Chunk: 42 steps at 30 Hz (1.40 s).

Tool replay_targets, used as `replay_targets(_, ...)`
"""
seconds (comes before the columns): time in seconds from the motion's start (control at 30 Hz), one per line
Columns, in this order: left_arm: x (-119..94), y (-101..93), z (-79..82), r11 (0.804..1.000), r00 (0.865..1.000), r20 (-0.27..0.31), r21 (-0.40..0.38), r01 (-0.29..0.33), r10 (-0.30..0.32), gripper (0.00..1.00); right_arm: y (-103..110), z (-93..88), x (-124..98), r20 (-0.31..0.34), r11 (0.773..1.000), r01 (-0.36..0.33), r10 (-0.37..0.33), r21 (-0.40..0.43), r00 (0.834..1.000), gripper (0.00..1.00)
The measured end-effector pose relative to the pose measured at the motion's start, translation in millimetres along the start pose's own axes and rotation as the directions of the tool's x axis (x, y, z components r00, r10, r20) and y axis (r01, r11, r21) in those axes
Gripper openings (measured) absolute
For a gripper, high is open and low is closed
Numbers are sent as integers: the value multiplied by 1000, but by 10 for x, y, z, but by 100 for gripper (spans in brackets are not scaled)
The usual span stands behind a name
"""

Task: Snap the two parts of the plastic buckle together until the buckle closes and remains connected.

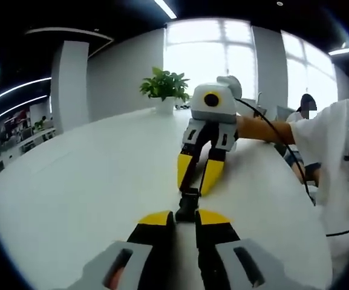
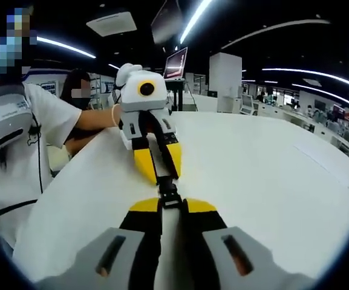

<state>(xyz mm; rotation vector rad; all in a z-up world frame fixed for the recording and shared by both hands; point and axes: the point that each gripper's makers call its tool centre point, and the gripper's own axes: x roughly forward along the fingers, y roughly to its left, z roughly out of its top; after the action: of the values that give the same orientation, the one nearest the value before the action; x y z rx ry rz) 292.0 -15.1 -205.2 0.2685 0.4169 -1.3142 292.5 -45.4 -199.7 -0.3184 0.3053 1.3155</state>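
Grippers, left (image 1: 185, 217) and right (image 2: 173, 206), clamp black buckle (image 1: 188, 202) over white table (image 1: 89, 181).

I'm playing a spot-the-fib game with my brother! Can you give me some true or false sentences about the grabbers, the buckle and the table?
1. Both grippers pinch the black buckle between their yellow tips. True: the left gripper and the right gripper are each shut on it.
2. The buckle lies flat on the table, untouched. False: it is held between the two grippers, over the white table.
3. A green potted plant stands at the table's far end. True.
4. The table is dark brown. False: it is white.
5. A person in a white shirt holds the grippers. True.
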Motion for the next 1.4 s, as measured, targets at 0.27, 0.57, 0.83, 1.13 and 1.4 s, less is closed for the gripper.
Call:
replay_targets(0.27,-3,-12,-9,1000,1000,-9,10,18,-18,11,27,9,9,-10,1000,-4,4,2,1000,11)
replay_targets(0.57,3,-17,-16,999,999,-29,24,35,-34,10,57,18,21,-36,1000,-2,1,-28,999,9)
replay_targets(0.83,2,-18,-22,997,997,-33,21,69,-68,9,72,18,39,-34,999,-41,40,-30,999,9)
replay_targets(1.13,-11,-94,-21,997,996,-56,35,68,-66,9,172,93,24,-58,999,-27,25,-41,998,8)
replay_targets(1.4,16,-24,-2,997,996,-56,29,70,-69,10,151,95,16,-56,998,-23,20,-57,998,9)
